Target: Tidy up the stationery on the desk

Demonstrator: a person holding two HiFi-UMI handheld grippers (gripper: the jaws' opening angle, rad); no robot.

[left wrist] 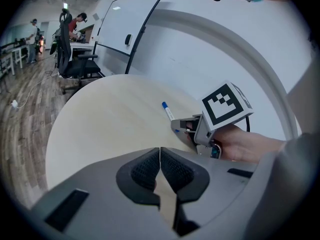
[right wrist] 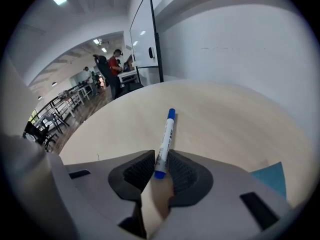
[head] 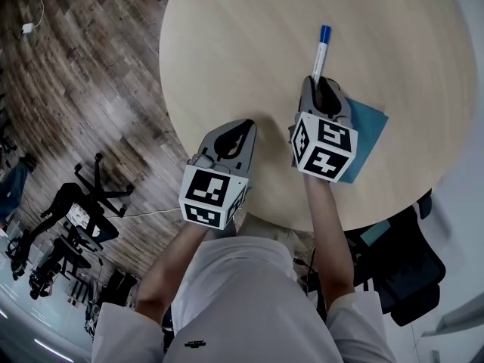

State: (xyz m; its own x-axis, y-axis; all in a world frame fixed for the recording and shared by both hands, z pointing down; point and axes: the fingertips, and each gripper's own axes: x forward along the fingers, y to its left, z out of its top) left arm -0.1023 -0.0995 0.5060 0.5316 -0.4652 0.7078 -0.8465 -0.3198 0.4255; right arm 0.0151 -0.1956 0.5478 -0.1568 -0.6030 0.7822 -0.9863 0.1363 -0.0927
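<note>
- Nearest in the head view, at 6 o'clock, the person's forearms (head: 333, 233) reach up out of white sleeves to the near rim of the round, pale counter (head: 249, 44).
- The left gripper (head: 246, 125) sits over that near rim, at about 7 o'clock on the round top. It points toward 12 and tilts down. In its own view the fingers (left wrist: 145, 169) meet tip to tip with nothing between them.
- The right gripper (head: 318, 83) is just beside it at 3 o'clock, also tilted down, with its marker cube (head: 324, 146) facing the camera.
- In the right gripper view its fingers (right wrist: 137, 174) stand a barrel's width apart and press on the pen (right wrist: 165, 134) from both sides, at the pen's near blue end.
- The pen is white with blue ends. It runs from the fingertips toward 12 o'clock, and its far cap appears to lie on the counter.
- A blue notebook (head: 368, 131) lies flat on the counter at 4 o'clock of the right gripper, near the rim, partly hidden under the cube.
- Farther off, at 11 o'clock in the right gripper view, a whiteboard (right wrist: 145, 34) stands past the counter's far edge.
- Wood floor (head: 83, 66) lies at 9 o'clock of the counter in the head view, with dark chairs (head: 91, 191) standing on it.
</note>
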